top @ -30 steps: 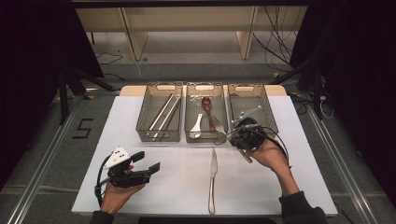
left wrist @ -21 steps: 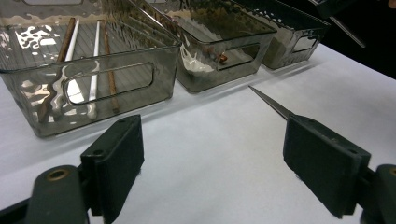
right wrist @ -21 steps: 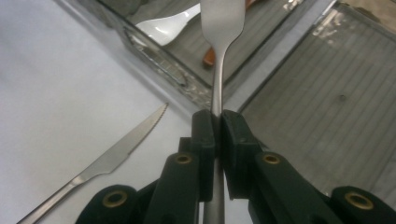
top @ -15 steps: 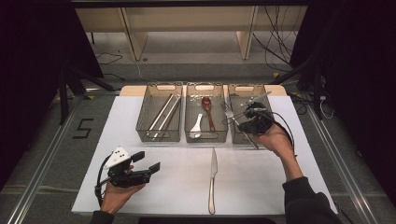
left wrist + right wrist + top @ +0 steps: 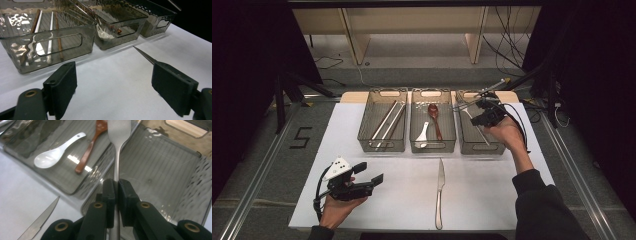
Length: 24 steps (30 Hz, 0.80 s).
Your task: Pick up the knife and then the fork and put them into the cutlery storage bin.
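White paper covered the bench [image 5: 492,200] in the high view. Three clear bins stood in a row at its far side. The left bin [image 5: 382,142] held sticks, the middle bin [image 5: 433,145] held two spoons. The right hand-held gripper [image 5: 477,107] hung over the right bin [image 5: 477,145], pinching a fork [image 5: 472,102] by its handle. A knife [image 5: 440,192] lay on the bench near the front. The left hand-held gripper [image 5: 371,172] rested at the front left, its jaws spread wide with nothing between them.

In the left gripper view, the left hand-held gripper [image 5: 113,90] stood spread over bare white bench, and the knife tip [image 5: 143,53] showed beyond one jaw.

In the right gripper view, the right hand-held gripper [image 5: 116,192] was pressed tight on the fork [image 5: 117,157]. The fork pointed up over the right bin [image 5: 175,177]. A white spoon [image 5: 53,153] and a brown spoon [image 5: 91,145] lay in the middle bin.
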{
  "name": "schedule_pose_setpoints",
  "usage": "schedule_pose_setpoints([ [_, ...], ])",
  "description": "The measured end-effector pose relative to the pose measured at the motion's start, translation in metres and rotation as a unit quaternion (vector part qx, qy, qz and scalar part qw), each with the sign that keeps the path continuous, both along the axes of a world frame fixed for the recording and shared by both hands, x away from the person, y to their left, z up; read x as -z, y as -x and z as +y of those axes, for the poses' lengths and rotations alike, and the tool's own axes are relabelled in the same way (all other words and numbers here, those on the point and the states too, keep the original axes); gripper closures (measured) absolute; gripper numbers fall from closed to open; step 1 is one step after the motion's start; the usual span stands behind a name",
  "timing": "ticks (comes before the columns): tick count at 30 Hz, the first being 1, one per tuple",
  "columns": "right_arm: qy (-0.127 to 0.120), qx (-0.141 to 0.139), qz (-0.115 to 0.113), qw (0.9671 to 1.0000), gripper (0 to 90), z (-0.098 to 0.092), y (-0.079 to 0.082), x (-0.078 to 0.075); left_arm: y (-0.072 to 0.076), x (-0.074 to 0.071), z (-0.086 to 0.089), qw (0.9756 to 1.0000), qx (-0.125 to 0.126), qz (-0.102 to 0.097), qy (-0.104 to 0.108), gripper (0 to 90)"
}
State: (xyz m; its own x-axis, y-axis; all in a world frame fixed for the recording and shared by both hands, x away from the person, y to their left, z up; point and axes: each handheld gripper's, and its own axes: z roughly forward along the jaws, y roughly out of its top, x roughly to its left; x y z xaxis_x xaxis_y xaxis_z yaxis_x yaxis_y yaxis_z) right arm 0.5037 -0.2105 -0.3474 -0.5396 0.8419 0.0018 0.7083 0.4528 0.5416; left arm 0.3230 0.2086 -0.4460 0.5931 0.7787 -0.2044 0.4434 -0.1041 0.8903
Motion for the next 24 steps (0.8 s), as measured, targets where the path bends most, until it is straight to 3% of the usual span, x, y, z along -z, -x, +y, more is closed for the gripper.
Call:
schedule_pose_setpoints([
  [11, -0.006, 0.031, 0.004, 0.9995, 84.7, -0.006, -0.016, 0.006, 0.0, 0.0, 0.0, 1.0, 0.0, 0.0, 0.0, 19.9],
  [24, 0.0, 0.049, -0.001, 0.9988, 84.6, -0.004, -0.026, 0.015, 0.0, 0.0, 0.001, 1.0, 0.0, 0.0, 0.001, 19.9],
])
